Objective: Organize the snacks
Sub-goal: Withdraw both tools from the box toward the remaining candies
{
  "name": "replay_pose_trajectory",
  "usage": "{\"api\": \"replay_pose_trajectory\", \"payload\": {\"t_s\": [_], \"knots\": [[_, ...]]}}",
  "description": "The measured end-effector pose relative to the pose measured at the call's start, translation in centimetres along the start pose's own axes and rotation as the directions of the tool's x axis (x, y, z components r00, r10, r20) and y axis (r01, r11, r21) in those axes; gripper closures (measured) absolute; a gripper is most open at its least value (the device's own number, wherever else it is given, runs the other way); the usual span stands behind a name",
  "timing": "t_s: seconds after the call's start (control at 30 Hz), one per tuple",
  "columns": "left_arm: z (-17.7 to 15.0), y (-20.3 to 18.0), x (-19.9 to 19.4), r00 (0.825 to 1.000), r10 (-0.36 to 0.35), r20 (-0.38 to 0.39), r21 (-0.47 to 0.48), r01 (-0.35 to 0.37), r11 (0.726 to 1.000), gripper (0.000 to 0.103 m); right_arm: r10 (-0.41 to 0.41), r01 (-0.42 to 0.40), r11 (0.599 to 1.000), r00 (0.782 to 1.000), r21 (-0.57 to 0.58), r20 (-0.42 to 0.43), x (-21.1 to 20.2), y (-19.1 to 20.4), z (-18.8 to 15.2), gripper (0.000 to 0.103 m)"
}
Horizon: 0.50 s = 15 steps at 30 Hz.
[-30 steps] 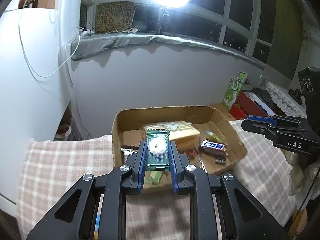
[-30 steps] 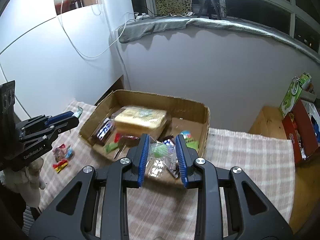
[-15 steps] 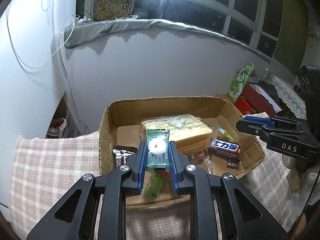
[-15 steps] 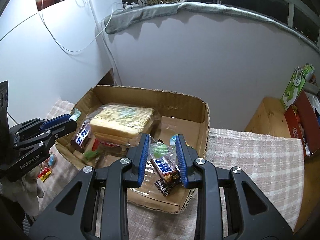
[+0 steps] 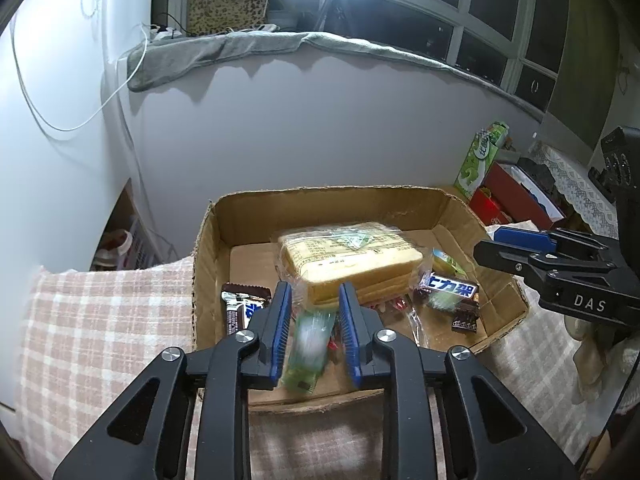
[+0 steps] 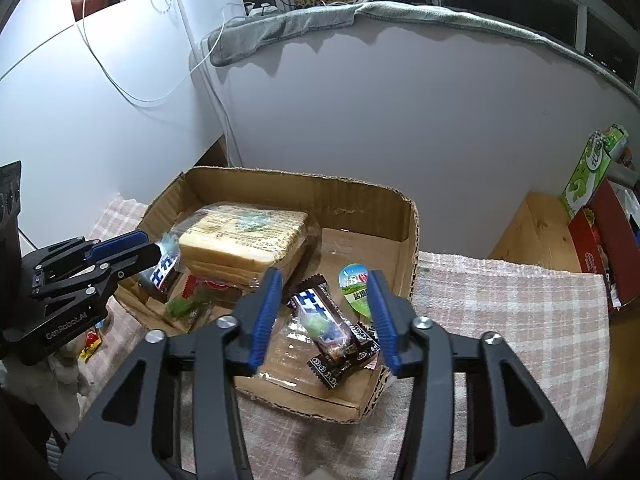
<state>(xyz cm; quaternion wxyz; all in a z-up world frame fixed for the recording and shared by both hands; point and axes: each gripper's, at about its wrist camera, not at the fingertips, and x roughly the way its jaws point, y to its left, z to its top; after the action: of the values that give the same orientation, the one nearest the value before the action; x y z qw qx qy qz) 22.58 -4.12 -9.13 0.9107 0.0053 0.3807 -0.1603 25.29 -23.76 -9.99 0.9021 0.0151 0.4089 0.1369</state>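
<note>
An open cardboard box point(image 5: 332, 194) point(image 6: 304, 178) on a plaid cloth holds a wrapped bread pack point(image 5: 348, 252) point(image 6: 244, 236), chocolate bars point(image 5: 452, 290) point(image 6: 320, 312) and small sweets. My left gripper point(image 5: 316, 320) point(image 6: 150, 246) hangs over the box's near edge with its jaws opening. A green packet point(image 5: 308, 344) shows blurred between them, slipping down and free of the pads. My right gripper point(image 6: 324, 316) point(image 5: 492, 242) is over the box's other side, jaws opening wide. A clear packet with a green sweet point(image 6: 316, 326) lies below them on a chocolate bar.
The plaid cloth point(image 5: 100, 320) point(image 6: 512, 308) covers the surface around the box. A green carton point(image 5: 482, 156) point(image 6: 592, 168) and a red box point(image 5: 516, 200) point(image 6: 600, 240) stand to the right. Loose sweets point(image 6: 90, 342) lie on the cloth at the left. A grey wall rises close behind.
Both grippers came down over the box, then stopped. The left jaws parted and the green packet is sliding down out of them. The right jaws spread and the clear packet dropped into the box.
</note>
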Motion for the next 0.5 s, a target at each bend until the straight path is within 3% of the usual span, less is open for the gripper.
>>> {"api": "replay_pose_trajectory", "payload": {"t_s": [0.5], "knots": [[-1.0, -0.2, -6.1, 0.996, -0.001, 0.093, -0.005, 0.002, 1.0, 0.078, 0.004, -0.003, 1.0, 0.999, -0.023, 0.045, -4.3, 1.8, -0.8, 0.054]]}}
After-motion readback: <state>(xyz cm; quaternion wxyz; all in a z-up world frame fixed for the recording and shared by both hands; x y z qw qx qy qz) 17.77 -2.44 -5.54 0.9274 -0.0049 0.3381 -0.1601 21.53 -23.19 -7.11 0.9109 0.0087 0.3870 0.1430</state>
